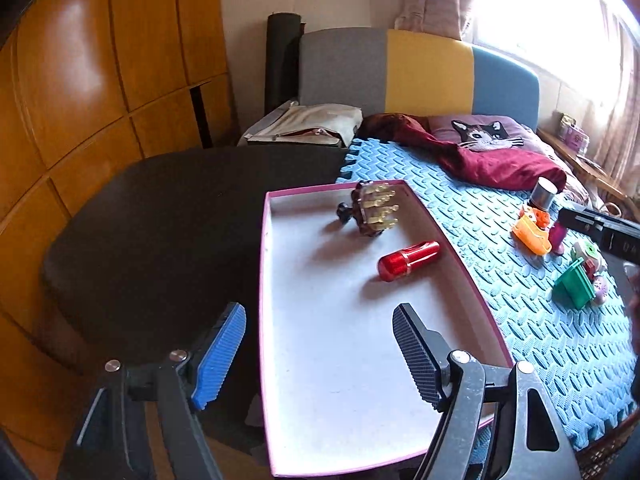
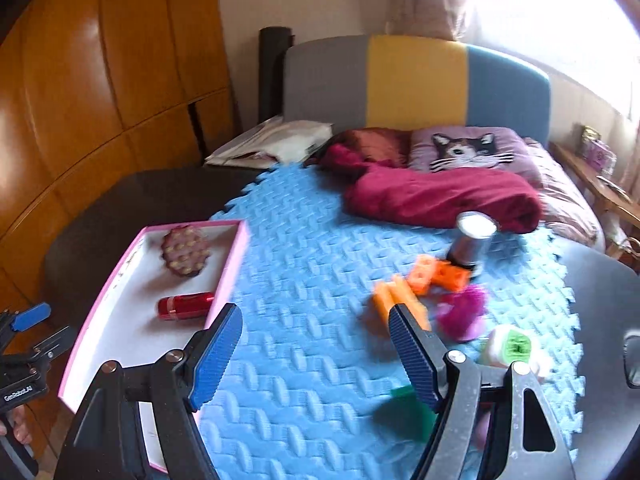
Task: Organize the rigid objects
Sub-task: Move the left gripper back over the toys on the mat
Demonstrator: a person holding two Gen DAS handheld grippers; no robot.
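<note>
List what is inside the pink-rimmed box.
Inside the pink-rimmed box lie a red cylinder on its side and a brown studded brush. Its near corner is covered by the left gripper, so that part cannot be checked.

box white, pink rim | tube red | mat blue, woven pattern

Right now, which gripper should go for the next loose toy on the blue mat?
Right. The right gripper is open over the mat beside the orange toy. The left gripper, also open, hangs over the pink box, farther from the pile.
</note>
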